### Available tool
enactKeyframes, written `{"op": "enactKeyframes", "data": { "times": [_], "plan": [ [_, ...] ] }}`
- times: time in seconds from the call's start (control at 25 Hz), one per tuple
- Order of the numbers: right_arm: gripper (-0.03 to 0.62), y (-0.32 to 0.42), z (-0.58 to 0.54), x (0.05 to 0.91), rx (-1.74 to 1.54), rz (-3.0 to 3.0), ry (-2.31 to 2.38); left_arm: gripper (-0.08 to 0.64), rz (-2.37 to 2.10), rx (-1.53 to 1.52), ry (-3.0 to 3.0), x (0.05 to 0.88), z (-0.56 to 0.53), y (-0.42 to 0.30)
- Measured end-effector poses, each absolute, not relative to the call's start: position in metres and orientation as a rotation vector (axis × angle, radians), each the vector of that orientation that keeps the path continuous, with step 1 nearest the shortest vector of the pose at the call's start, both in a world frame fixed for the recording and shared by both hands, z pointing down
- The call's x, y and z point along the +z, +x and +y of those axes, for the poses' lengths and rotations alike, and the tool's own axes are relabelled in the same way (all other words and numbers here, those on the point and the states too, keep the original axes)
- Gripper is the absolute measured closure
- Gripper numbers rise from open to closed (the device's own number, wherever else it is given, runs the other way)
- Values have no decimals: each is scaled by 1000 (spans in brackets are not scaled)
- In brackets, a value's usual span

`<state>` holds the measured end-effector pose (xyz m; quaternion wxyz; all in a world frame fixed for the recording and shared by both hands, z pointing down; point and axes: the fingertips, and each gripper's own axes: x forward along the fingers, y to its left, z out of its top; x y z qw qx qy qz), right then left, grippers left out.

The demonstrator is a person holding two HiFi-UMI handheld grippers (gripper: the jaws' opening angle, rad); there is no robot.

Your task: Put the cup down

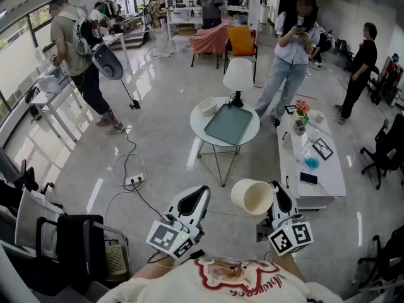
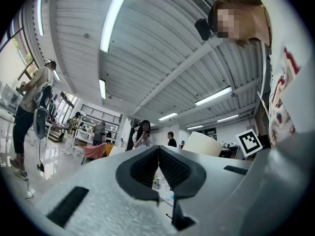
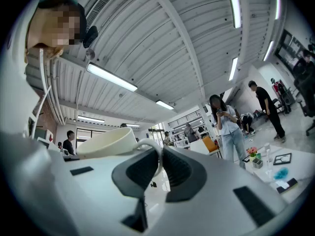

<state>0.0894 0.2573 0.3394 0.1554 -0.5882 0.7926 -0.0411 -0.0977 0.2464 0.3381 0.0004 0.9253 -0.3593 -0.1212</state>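
Two tools: right gripper (image 1: 278,199) pinches cup (image 1: 252,196) by its half-hidden handle; left gripper (image 1: 199,196) closed, empty; round table (image 1: 198,129) ahead; glossy floor (image 1: 165,109).

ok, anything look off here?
Only the cup: it hangs tilted in mid-air over the floor, pinched by its handle alone in the right gripper. It looks empty; nothing spilled. Meanwhile the left gripper is shut on nothing.

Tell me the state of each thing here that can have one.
Cream ceramic cup: tipped on its side in the air, held by its handle.
Right tongs: shut on the cup's handle.
Left tongs: shut, empty.
Grey rectangular tray: empty, flat on the round glass table.
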Motion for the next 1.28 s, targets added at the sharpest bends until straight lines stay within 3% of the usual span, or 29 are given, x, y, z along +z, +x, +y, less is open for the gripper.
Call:
{"op": "enactKeyframes", "data": {
  "times": [1.28],
  "plan": [
    [543, 102, 251, 339, -141, 2265, -1627, 543, -1154, -377, 2894, 341, 243, -78]
  ]
}}
